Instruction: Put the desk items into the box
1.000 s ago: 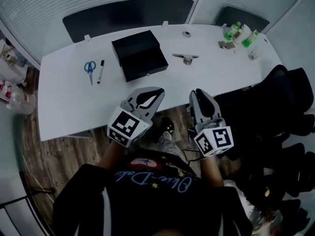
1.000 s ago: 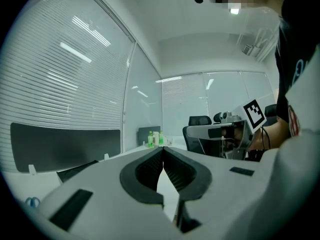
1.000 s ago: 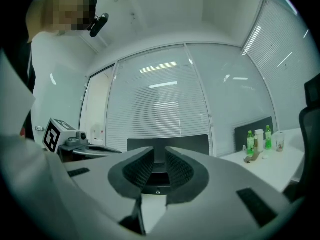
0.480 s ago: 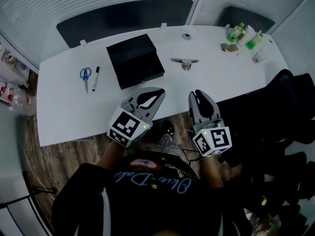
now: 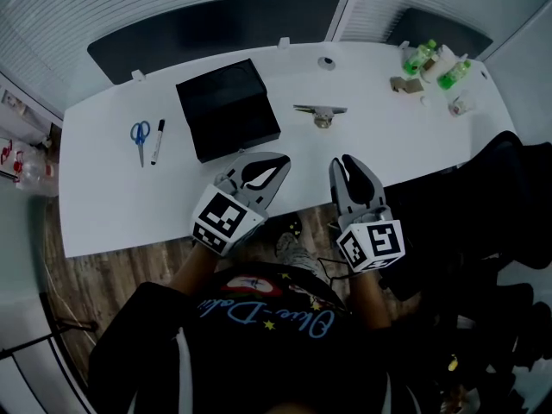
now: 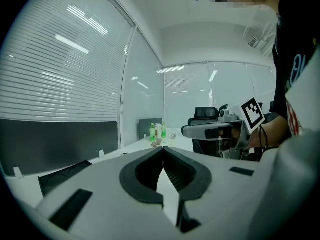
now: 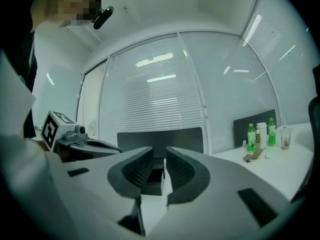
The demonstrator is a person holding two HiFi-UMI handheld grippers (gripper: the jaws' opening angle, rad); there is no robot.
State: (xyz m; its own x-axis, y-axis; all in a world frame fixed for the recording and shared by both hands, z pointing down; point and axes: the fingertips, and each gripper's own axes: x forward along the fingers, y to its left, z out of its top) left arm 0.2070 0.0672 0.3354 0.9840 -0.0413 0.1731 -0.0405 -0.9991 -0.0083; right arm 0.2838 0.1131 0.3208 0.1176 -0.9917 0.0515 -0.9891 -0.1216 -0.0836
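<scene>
Your right gripper (image 5: 349,171), jaws empty and opening, is nearer: the small metal item (image 5: 321,113) lies straight ahead, long axis crosswise. Your left gripper (image 5: 263,169), closed on nothing, faces the box (image 5: 227,109).

Small grey object (image 5: 321,113) mid-desk too small to name, black box (image 5: 227,109) open or lidded impossible to tell, clutter (image 5: 19,158) at the left edge cut off, dark heap (image 5: 509,205) right of the desk indistinct
</scene>
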